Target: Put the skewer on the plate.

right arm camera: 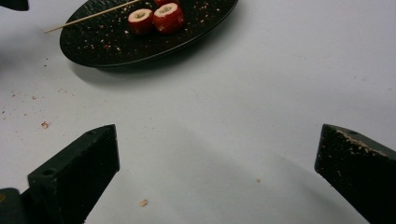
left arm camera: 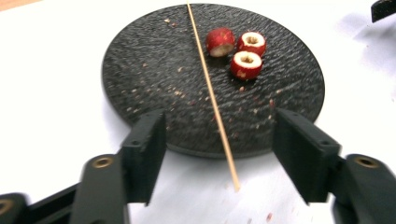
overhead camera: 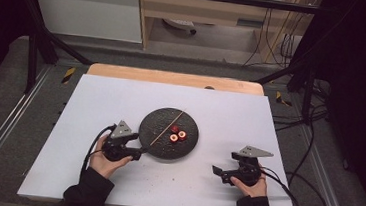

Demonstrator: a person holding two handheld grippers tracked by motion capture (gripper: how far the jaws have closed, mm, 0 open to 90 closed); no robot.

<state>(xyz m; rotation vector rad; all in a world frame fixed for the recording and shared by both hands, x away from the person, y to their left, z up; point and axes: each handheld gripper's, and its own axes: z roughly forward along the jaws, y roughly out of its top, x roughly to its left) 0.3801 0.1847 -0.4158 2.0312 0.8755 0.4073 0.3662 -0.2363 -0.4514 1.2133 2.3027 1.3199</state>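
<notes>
A thin, pale wooden skewer lies across a round black plate with a rough, pebbled surface, and its near tip sticks out past the rim over the white table sheet. The left gripper is just at this end: its two black jaws stand spread apart, one on each side of the skewer, and they do not touch it, so nothing is pinched. On the far half of the plate, to the right of the skewer, sit three small red fruit pieces with pale hollowed centres, close together, with one touching the skewer or almost so. The right gripper rests well apart from the plate, low over the bare sheet, with its jaws wide open and empty; crumbs stick to one jaw. I think the main risk is with the skewer: it is thin and round, so if the left jaws close a little off line, it can roll or swing on the plate and push the fruit pieces away. If the jaws come too low, they can catch the plate rim and shift the whole plate, because nothing holds it. The loose crumbs on the plate and sheet can also make the grip slippery. I cannot find any brand, label or readable writing on the plate, the grippers or the table.
</notes>
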